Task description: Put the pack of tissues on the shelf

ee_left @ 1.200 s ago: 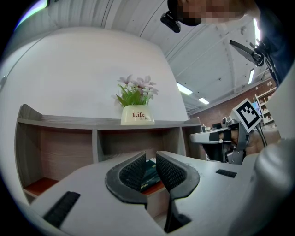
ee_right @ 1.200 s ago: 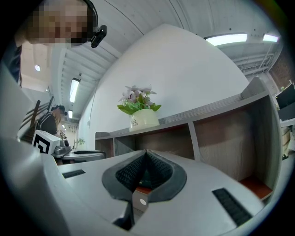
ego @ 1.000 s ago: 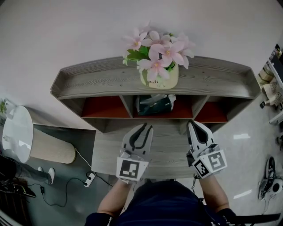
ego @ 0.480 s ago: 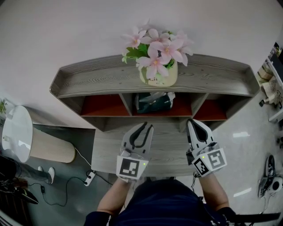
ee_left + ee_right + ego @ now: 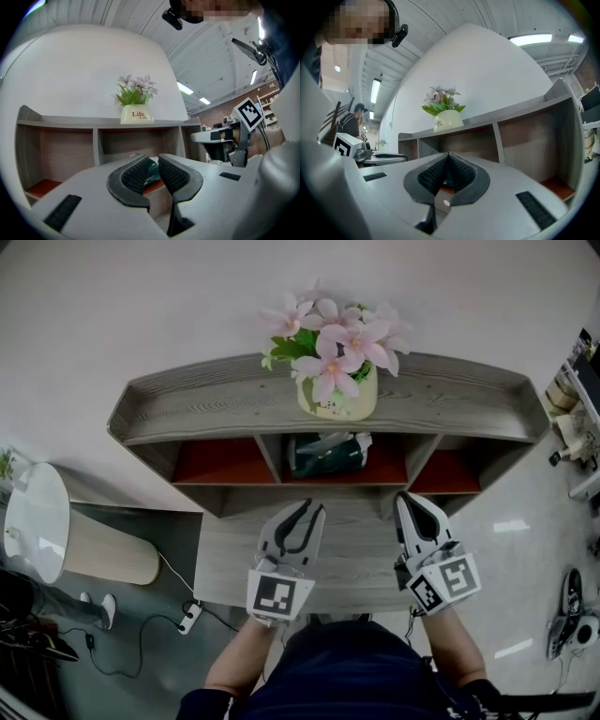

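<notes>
The pack of tissues (image 5: 326, 454), dark green with white tissue showing on top, lies in the middle compartment of the grey wooden shelf (image 5: 206, 413). Both grippers hover over the lower board (image 5: 356, 554) in front of it, side by side and apart from the pack. My left gripper (image 5: 305, 509) is shut with nothing in it. In the left gripper view the pack (image 5: 153, 169) shows past the left gripper (image 5: 153, 158). My right gripper (image 5: 410, 502) is shut and empty, and in its own view the right gripper (image 5: 448, 155) has its pads meeting at the tip.
A cream pot of pink flowers (image 5: 339, 399) stands on the shelf top above the middle compartment. The red-floored side compartments (image 5: 220, 468) hold nothing. A white round table (image 5: 37, 521) and a power strip (image 5: 189, 620) are at the left; clutter (image 5: 577, 615) is on the floor at right.
</notes>
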### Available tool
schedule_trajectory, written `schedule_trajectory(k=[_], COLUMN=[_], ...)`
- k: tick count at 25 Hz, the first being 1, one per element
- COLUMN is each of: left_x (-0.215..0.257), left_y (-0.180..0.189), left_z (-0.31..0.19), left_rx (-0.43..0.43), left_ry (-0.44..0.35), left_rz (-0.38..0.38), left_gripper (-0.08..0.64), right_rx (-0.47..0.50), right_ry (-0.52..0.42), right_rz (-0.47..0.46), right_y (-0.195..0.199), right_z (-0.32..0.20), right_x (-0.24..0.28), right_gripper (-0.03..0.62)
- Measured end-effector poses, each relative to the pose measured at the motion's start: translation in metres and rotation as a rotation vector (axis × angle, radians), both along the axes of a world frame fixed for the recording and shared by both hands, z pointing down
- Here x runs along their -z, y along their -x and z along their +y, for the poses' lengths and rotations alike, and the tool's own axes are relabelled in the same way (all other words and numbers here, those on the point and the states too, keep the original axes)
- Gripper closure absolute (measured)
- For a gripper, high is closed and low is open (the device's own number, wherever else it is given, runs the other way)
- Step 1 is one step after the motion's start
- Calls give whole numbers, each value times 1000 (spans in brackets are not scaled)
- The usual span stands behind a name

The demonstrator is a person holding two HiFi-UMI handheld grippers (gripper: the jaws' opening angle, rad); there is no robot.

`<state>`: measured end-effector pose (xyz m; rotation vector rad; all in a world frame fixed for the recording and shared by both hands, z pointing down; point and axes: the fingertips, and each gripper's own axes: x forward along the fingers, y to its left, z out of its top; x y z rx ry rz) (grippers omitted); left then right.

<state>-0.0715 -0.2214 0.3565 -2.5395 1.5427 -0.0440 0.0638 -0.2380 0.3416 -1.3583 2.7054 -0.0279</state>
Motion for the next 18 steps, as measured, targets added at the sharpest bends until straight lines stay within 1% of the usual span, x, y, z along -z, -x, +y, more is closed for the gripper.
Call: schedule_trajectory(k=[5,8,11,18], left_x=[2,-5,-4,-6], left_y=[-1,-1,-1,-3], left_z=[2,5,5,5], left_rx=[-5,-8,-2,-6], left_ry=[-8,27,20,16], left_rz=[-9,-8,8,1], left_gripper=[482,482,482,482], right_rx=[3,2,1,2], right_ry=[-2,6,8,2], right_rz=[-1,-1,-1,-5], right_y=[1,0,-1,-3], right_z=[2,5,6,7], right_x=[1,-1,-1,-1], right_gripper=[588,588,588,588])
